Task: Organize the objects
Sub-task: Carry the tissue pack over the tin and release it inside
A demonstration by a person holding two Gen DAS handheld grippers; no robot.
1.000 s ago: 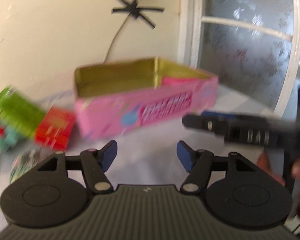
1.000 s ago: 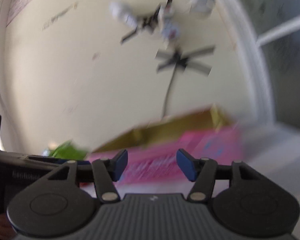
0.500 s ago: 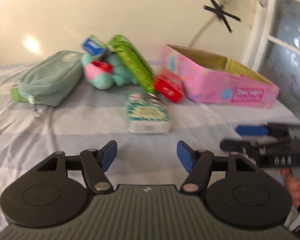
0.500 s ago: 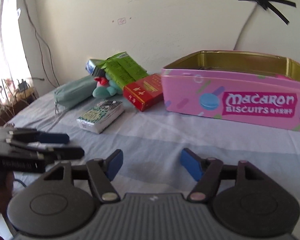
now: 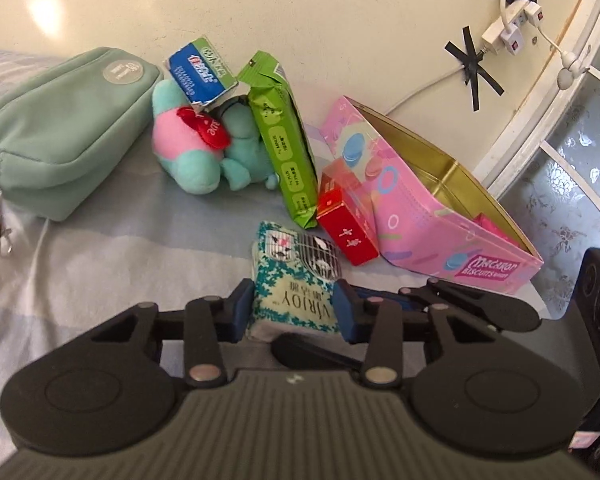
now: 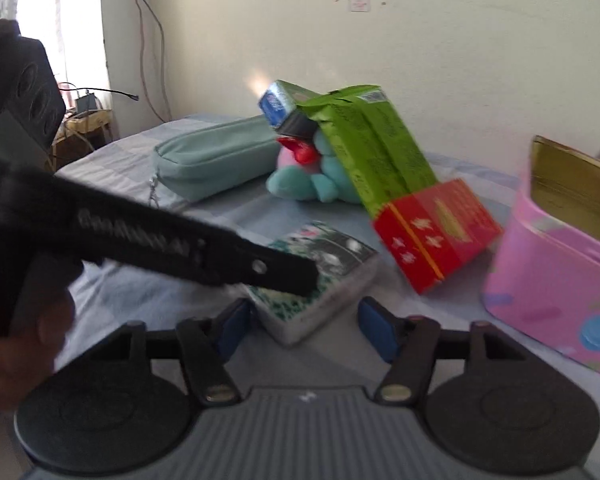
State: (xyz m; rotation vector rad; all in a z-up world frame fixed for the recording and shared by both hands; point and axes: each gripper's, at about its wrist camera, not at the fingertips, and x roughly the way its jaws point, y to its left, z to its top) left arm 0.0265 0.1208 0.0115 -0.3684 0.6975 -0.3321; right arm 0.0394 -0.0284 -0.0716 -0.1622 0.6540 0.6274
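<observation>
Two grippers are working over the bed (image 5: 80, 240). At two o'clock a pink tin (image 5: 432, 216) is lying open. Left gripper (image 5: 294, 312) is straddling the tissue pack (image 5: 296, 280), pads touching its sides; right gripper (image 6: 306, 326) is spreading wide beside it.

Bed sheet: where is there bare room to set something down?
Bare sheet lies in front of the pouch and plush toy. It is crowded from the tissue pack to the red box and pink tin.
</observation>
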